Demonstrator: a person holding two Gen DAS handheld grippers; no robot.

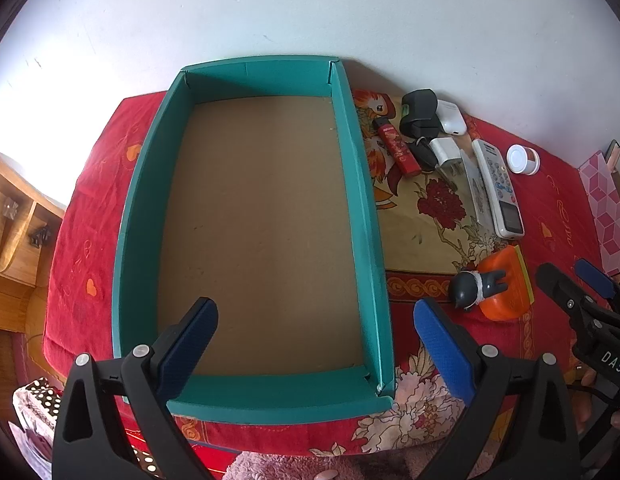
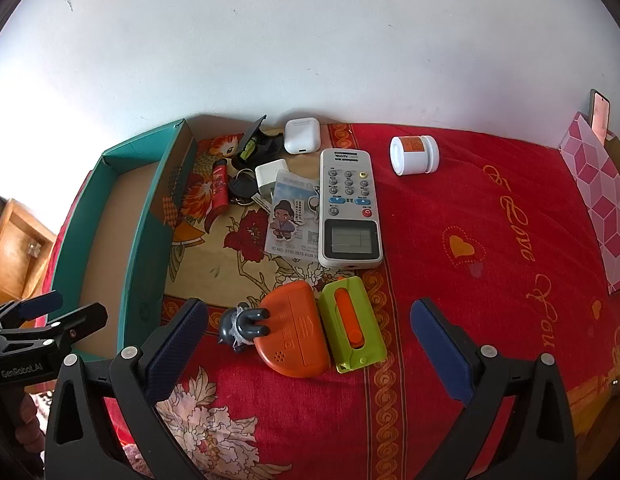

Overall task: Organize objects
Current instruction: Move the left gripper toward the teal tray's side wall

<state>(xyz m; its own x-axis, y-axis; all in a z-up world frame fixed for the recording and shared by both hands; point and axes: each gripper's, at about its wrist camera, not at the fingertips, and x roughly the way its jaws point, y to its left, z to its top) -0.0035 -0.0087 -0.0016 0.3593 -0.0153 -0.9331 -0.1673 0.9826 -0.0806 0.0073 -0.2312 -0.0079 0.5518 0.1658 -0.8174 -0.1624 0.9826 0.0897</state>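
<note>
An empty teal box with a brown floor lies on the red blanket; it also shows in the right wrist view. My left gripper is open above its near end. My right gripper is open and empty, just short of an orange case with a grey figurine and a green-orange cutter. Beyond lie a white remote, a card, a white jar, an earbud case, a red lighter, keys, a white charger and a black charger.
A white wall stands behind the bed. A pink patterned bag with a phone stands at the far right. A wooden cabinet is to the left of the bed. My right gripper shows in the left view.
</note>
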